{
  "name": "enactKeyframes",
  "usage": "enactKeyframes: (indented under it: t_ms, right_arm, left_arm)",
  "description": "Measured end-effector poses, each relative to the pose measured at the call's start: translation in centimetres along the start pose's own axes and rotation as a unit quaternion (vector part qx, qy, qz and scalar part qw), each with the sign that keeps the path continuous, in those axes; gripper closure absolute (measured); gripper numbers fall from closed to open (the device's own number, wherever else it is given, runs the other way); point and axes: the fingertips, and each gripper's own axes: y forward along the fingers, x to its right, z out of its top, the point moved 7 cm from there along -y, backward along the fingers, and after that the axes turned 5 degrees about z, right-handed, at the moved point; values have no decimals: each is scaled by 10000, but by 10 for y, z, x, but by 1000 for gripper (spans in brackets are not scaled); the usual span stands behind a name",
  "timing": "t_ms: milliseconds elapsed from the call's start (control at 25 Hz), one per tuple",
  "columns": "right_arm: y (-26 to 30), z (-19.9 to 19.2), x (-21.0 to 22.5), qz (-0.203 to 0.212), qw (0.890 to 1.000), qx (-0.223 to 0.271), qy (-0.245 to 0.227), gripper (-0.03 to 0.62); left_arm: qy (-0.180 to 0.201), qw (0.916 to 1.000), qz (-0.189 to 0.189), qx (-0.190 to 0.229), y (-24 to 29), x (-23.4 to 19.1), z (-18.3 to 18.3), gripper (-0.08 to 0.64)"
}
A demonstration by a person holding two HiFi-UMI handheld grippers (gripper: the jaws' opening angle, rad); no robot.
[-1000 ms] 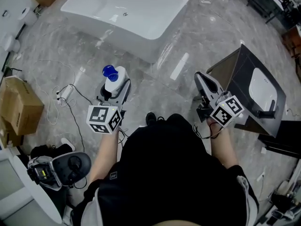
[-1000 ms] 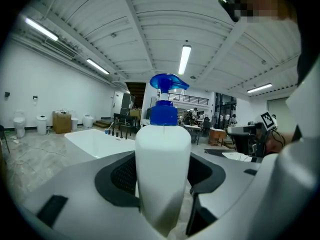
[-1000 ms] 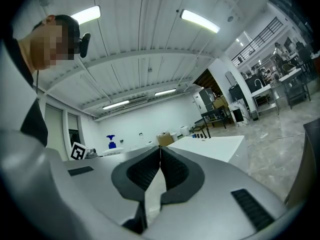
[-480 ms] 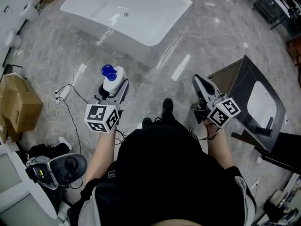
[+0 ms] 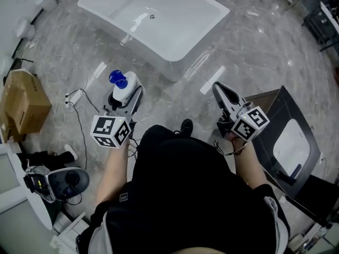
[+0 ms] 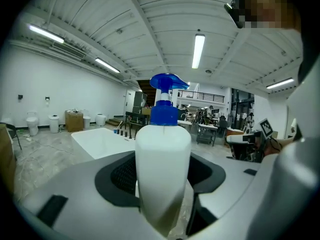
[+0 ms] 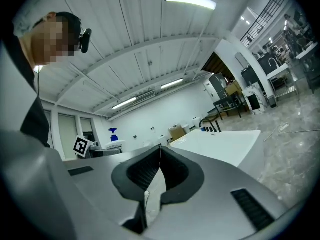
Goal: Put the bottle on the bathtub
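The held bottle [image 5: 125, 88] has come nearer the bathtub [image 5: 177, 65].

**Marble floor, what sits on it**

We note a glossy grey-veined floor [image 5: 254, 57]. A white tub [image 5: 132, 41] stands on it, far centre. A cardboard box [image 5: 24, 99] sits at left, with loose cables [image 5: 82, 128] near it. A dark stand [image 5: 270, 115] is at right.

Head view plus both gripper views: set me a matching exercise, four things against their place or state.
Things:
1 bottle
2 right gripper
3 bathtub
4 cardboard box

Place or state:
a jaws together, nothing between them
b on the floor at the head view's left edge
c clamped in the left gripper
d white, on the floor ahead

Pairs: 1-c, 2-a, 3-d, 4-b
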Motion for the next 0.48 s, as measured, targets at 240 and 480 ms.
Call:
enactKeyframes:
  t_ms: [240, 480]
  right_arm:
    - [40, 5, 29, 268, 9992, -287, 114, 563]
    - [112, 7, 30, 515, 9968, -561, 233, 563]
  left_arm:
    - [-228, 9992, 338, 13, 19, -19, -4, 288]
    - [-408, 9972, 614, 101, 26, -68, 0, 288]
